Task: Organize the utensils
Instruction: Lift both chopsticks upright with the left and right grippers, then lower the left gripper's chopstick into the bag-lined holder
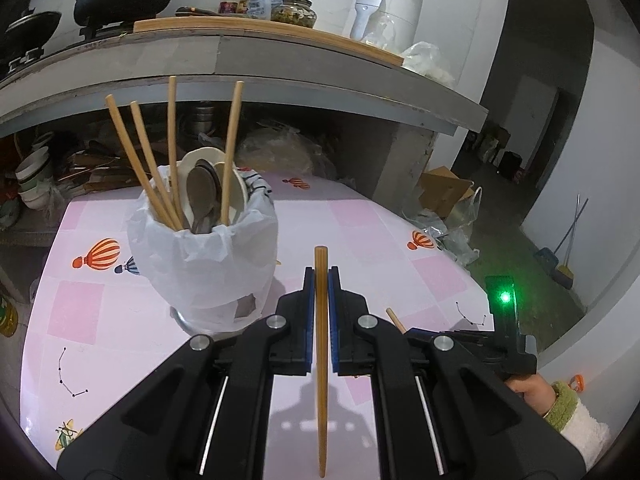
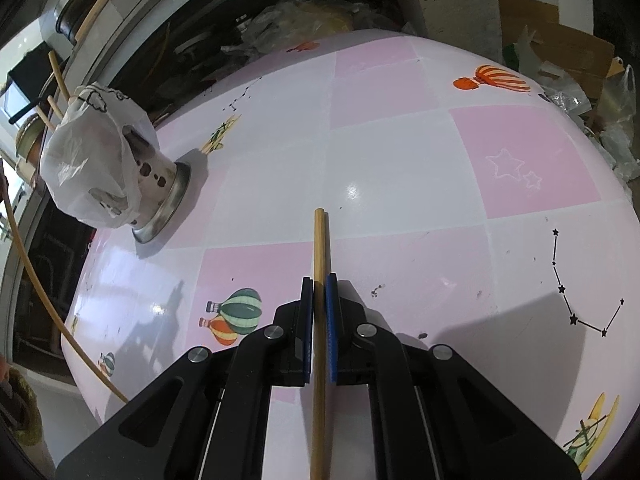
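Each hand-held gripper is clamped on a single bamboo chopstick above a table with a pink-and-white checked cloth (image 2: 400, 152) printed with hot-air balloons: the left gripper (image 1: 321, 276) pinches its chopstick (image 1: 320, 344) mid-length, tip aimed toward the perforated metal utensil holder (image 1: 202, 256) near the table's far left corner, likely so it can drop in upright. The right gripper (image 2: 319, 284) grips a second chopstick (image 2: 319, 248) over the table's middle, apparently awaiting its turn. A white plastic bag lines the holder, which holds four chopsticks and spoons; lettering on the white appliance (image 1: 384, 12) is too small to read.
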Available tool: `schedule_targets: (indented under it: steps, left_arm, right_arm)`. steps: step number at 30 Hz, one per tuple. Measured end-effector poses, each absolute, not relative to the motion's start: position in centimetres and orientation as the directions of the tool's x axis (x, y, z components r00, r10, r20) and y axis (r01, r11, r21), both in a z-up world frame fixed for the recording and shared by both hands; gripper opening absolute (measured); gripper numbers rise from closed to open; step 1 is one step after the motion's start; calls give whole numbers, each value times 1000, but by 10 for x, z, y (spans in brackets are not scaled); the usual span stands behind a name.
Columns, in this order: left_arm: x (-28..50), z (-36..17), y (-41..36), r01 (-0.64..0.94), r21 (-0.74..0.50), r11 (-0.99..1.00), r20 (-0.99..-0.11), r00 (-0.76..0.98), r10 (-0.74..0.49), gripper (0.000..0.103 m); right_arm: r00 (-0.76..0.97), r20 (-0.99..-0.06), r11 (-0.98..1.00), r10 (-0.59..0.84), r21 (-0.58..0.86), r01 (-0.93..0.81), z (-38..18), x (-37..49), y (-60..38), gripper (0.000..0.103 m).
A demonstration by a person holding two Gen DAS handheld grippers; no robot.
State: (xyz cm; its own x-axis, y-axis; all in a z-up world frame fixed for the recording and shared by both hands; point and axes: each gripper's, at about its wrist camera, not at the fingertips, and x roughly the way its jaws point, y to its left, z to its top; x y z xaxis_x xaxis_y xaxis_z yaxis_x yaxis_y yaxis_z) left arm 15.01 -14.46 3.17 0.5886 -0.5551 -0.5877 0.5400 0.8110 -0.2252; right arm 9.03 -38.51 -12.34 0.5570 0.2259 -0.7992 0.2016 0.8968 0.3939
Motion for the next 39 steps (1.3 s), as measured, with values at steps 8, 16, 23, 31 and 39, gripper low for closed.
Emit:
schedule_targets:
  steps: [8,16,23,31,39]
  left_arm:
    - [154,29,-129,524,-247,815,-582,593,-557,5]
    - [158,29,-116,504,-255,825,-579,604,-548,5]
    - [162,27,-111,494,-260,829,-581,606,-543,5]
    - [160,28,-111,496,-260,828,-578,607,-545,6]
    - [157,33,-110,497,-254,830,-571,616,-543,5]
  right_arm:
    - [548,-811,914,207,360,186,-117,103,-384,21]
    - [511,-852,958,116,231,168,-116,130,-373,20]
    - [505,-863,978,31,131,163,-115,138,-362,8]
    - [547,-835,971,51,171,170,-103,133,-363,7]
    - [663,-744,961,82,235,145,-49,114,-367,7]
